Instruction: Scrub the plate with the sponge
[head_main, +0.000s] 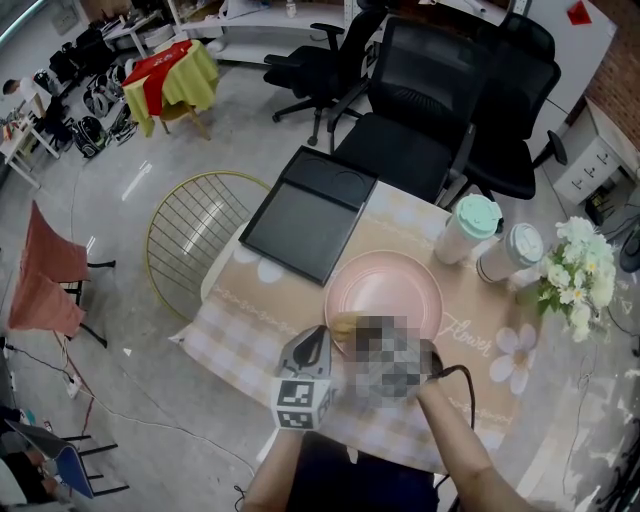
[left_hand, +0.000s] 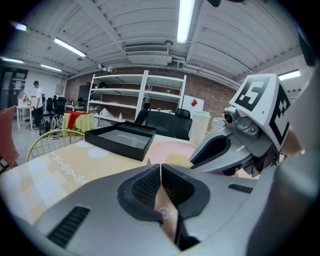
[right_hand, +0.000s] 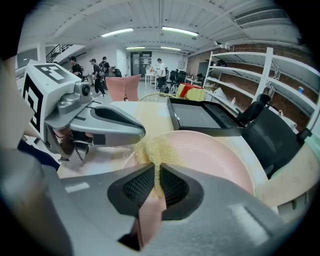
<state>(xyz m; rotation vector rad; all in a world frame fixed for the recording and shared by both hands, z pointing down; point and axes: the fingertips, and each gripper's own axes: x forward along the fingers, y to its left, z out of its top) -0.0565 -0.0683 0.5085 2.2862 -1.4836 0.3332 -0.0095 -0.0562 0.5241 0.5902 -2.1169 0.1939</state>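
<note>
A yellow sponge (right_hand: 152, 150) rests on the near left rim of a pink plate (right_hand: 220, 155). The plate sits on a checked tablecloth (head_main: 262, 300), towards the near side of the table. The right gripper (right_hand: 156, 172) has its jaws closed tight on the sponge, which bulges out beyond the tips onto the plate. The left gripper (left_hand: 161, 172) is just left of it, jaws pressed together with nothing visible between them, its tips right beside the sponge at the plate's edge. It does not appear to be gripping the plate.

Judging from this, the scrubbing step is in hand, with the sponge on the rim and most of the plate's surface still ahead of it. The next move probably calls for sweeping the sponge across the plate under downward pressure, and the left gripper may need to steady the rim so the plate does not slide.

Farther away, a black tray (head_main: 300, 225) lies to the left, with two lidded cups (head_main: 467, 228) and white flowers (head_main: 578, 270) to the right
</note>
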